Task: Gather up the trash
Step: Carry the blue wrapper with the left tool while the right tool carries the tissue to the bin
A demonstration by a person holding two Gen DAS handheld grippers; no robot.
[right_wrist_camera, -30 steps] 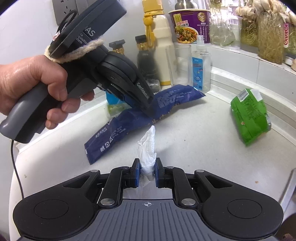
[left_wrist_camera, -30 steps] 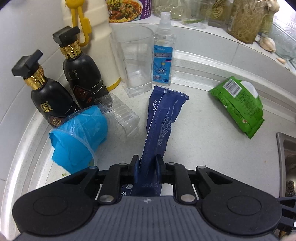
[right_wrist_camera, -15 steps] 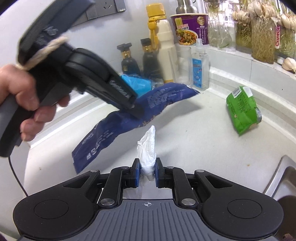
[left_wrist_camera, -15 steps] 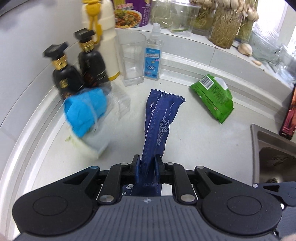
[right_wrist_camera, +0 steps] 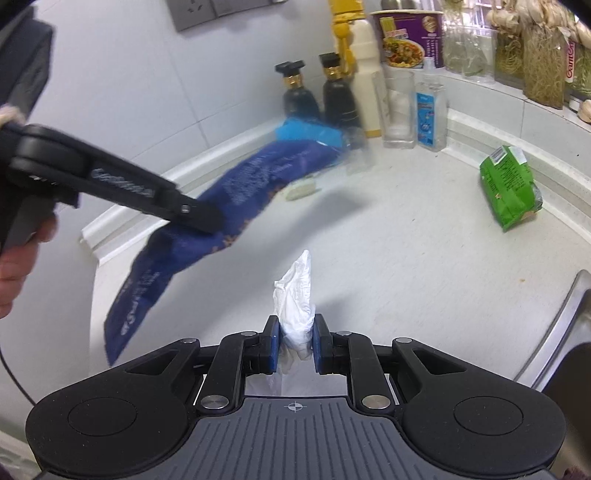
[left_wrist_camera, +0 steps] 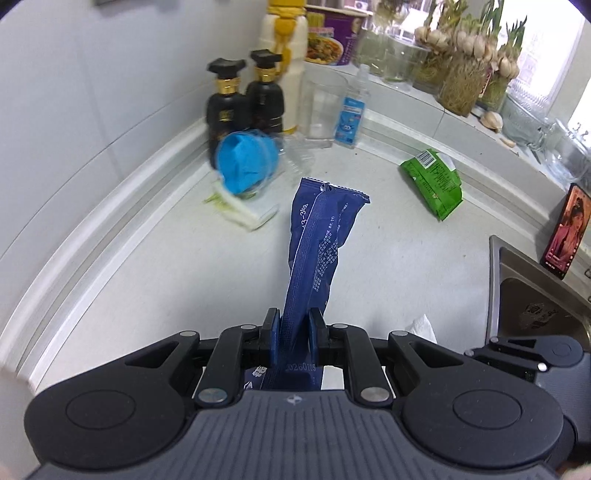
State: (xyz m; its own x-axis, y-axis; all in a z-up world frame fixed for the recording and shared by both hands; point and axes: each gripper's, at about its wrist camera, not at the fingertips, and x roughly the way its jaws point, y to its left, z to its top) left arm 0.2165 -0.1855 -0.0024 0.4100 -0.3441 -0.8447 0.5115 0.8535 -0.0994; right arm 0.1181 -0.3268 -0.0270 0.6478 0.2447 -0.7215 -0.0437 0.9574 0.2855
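Grip check: left gripper (left_wrist_camera: 291, 326) is clamped narrow on the lower end of the blue wrapper (left_wrist_camera: 319, 236), which hangs clear above the counter (left_wrist_camera: 177, 280). A second ago the same wrapper filled more of the left view and its top edge reached the glass (left_wrist_camera: 320, 107); now the wrapper top sits well short of it, and the bottles (left_wrist_camera: 243, 107), the blue cup (left_wrist_camera: 245, 162) and the back-left corner look smaller and farther off. Sink (left_wrist_camera: 535, 299) at the counter's right edge is much more exposed than before.

Right gripper (right_wrist_camera: 294, 341) has the white tissue (right_wrist_camera: 295, 299) between its pads; the jaws are opening, with a gap on the right pad that was not there a second ago. Tissue stands up above the pads, off the counter.

Green packet (left_wrist_camera: 434, 182) lies flat near the back-right edge in every frame, untouched.

View differences: right view alone shows the left gripper from the side, with the wrapper sagging below its jaws and blurred, a hand (right_wrist_camera: 22, 258) on the handle at the left edge, and a wall socket (right_wrist_camera: 192, 13). Left view alone shows a phone (left_wrist_camera: 567, 230) propped beyond the sink, garlic jars (left_wrist_camera: 461, 85) on the back ledge, a pale scrap (left_wrist_camera: 243, 214) by the cup, and a corner of the tissue beside its own right arm.
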